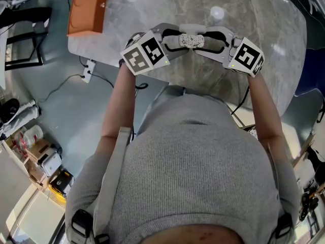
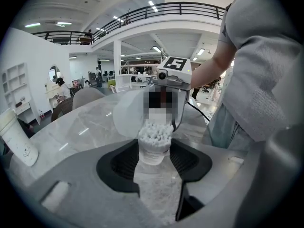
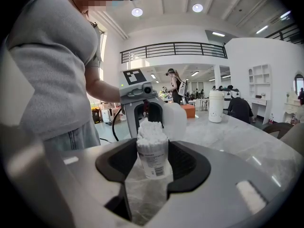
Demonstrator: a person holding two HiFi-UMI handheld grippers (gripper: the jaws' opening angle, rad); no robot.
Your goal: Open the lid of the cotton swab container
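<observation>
A clear cotton swab container [image 1: 191, 40], packed with white swabs, stands upright between both grippers over the marble table [image 1: 264, 14]. Its translucent lid [image 2: 127, 115] is swung open to one side and also shows in the right gripper view, as the lid [image 3: 183, 120]. My left gripper [image 1: 179, 39] comes in from the left, and its black pads close on the container [image 2: 154, 148]. From the opposite side my right gripper [image 1: 207, 40] meets it, pads pressed on the labelled container [image 3: 153, 153]. The two grippers face each other, fingertips almost touching.
An orange box [image 1: 87, 8] sits at the table's far left corner. A white canister [image 2: 16, 139] stands on the table beyond the grippers and also shows in the right gripper view as the canister [image 3: 216, 106]. The table's near edge runs just under the grippers. A power strip [image 1: 87, 71] lies on the floor.
</observation>
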